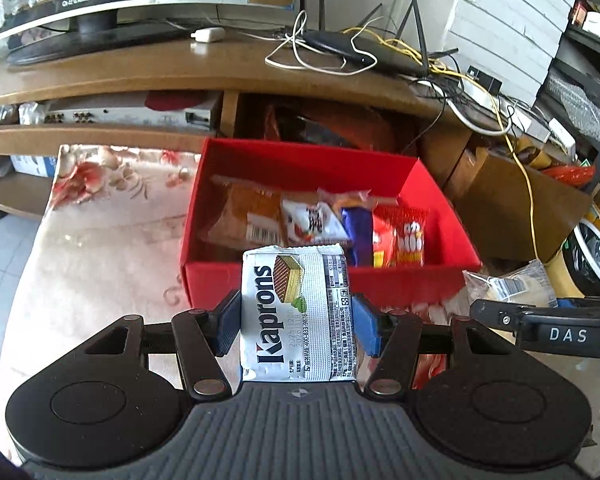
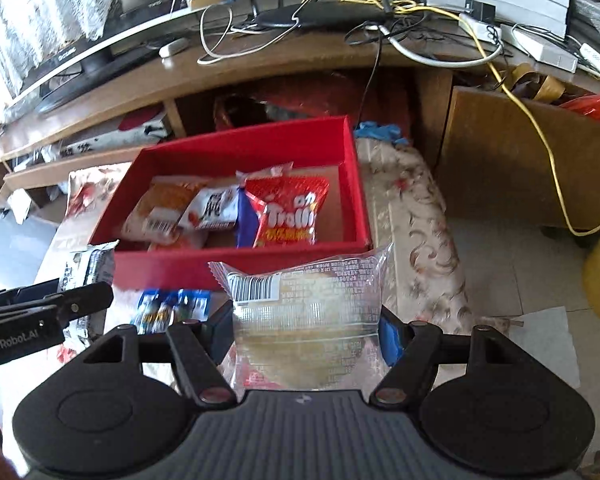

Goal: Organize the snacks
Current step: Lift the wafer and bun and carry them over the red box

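Surface: floral cloth (image 1: pixel 100 216) under our red box (image 1: pixel 440 280), snacks inside.
Left gripper (image 1: pixel 298 320): we pinch the Kaprons wafer pack (image 1: pixel 296 312), box at 12 o'clock.
Right gripper (image 2: pixel 306 330): we clamp the clear bread packet (image 2: pixel 308 312), box at 12 o'clock.

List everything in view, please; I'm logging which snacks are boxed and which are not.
red box: one, red, open, on the floral cloth.
snacks in the box: four that I can count; orange-brown pack, white pack, blue pack, red Trolli bag.
Kaprons wafer pack: one, white, held just short of the box.
clear bread pack: one, transparent, held just short of the box.
blue packet: one, blue, blurred, on the cloth before the box.
floral cloth: one, pink-beige, under the box.
TV stand: one, wooden, behind; holds television, router, cables.
left tool: shut on the wafer pack.
right tool: shut on the bread pack.
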A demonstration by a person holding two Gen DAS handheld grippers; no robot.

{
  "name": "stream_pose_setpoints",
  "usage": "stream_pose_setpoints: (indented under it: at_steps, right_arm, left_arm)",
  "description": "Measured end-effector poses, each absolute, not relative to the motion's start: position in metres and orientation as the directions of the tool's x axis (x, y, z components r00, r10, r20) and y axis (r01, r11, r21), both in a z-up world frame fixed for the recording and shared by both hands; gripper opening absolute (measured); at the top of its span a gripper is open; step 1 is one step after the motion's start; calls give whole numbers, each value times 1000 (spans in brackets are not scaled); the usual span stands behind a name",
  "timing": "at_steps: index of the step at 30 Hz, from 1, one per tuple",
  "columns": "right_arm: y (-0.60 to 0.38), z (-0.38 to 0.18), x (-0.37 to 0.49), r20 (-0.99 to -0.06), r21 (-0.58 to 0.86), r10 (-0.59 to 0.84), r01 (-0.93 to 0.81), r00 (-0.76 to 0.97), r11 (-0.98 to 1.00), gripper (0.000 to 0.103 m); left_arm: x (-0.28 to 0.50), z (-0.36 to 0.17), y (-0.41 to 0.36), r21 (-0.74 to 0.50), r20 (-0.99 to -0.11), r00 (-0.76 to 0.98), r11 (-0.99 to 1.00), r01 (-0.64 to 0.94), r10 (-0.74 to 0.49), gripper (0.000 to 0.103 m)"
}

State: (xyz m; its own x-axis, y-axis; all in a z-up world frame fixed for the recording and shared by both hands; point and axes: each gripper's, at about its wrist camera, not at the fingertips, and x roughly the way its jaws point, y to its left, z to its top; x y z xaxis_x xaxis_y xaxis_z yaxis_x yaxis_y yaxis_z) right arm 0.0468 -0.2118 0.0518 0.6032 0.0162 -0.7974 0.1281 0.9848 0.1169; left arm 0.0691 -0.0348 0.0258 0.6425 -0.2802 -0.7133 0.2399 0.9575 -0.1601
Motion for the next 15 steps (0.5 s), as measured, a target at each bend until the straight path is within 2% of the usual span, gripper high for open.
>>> stream_pose_setpoints:
  at_steps: [15]
  right_arm:
    - [-203,59,80,-785,107,20,105,619,989,76]
  left_arm:
    - [97,33,-54,-120,-696,664,956,267,-273,65]
